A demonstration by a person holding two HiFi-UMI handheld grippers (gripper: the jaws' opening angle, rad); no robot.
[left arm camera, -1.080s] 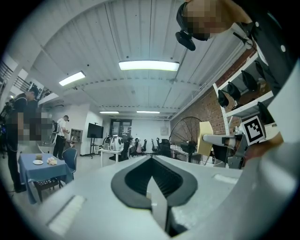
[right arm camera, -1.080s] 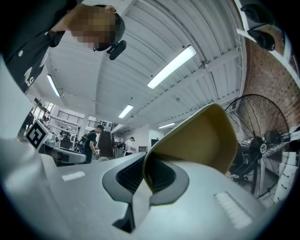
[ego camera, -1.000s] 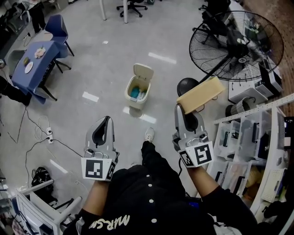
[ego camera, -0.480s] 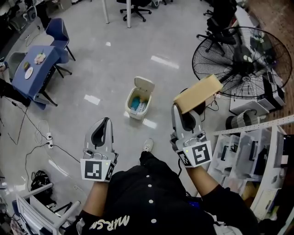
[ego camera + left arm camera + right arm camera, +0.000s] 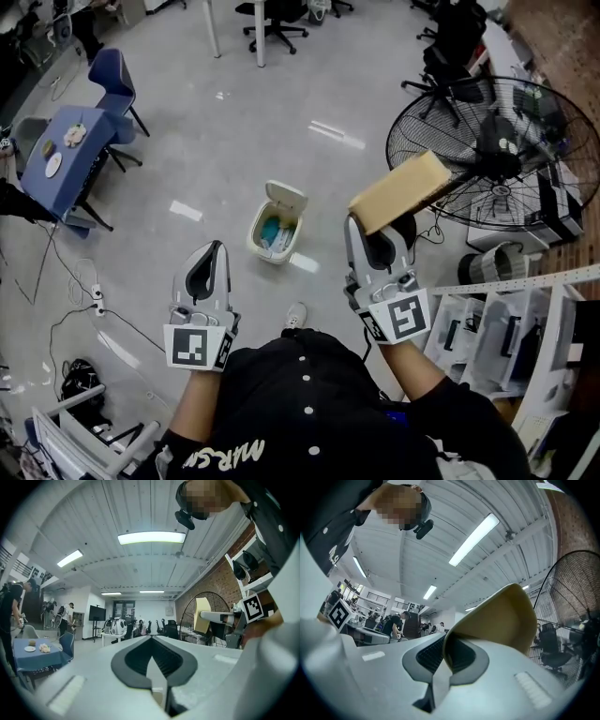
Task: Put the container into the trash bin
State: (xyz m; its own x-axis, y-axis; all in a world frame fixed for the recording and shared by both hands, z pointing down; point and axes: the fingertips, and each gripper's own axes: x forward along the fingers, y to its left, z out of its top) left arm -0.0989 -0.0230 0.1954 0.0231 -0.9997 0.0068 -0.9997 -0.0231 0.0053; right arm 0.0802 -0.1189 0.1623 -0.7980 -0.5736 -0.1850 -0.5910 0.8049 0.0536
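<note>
- Head view: right gripper [image 5: 361, 221] is pinching the tan rectangular container [image 5: 403, 190] by one edge; left gripper [image 5: 208, 257] is riding closed, empty.
- Cream open-lidded trash bin [image 5: 257, 231] is sitting on the floor [image 5: 234, 131], well apart.
- Advising: centre over opening before releasing.

You have two hand-held grippers in front of you: the left hand-held gripper [image 5: 213, 247] and the right hand-held gripper [image 5: 356, 225]. Count one tan flat box-shaped container [image 5: 398, 192], one cream plastic trash bin [image 5: 285, 197] with its lid up, one black wire-caged floor fan [image 5: 492, 155], one blue-topped bench [image 5: 58, 155] and one blue chair [image 5: 112, 70] beside it.
</note>
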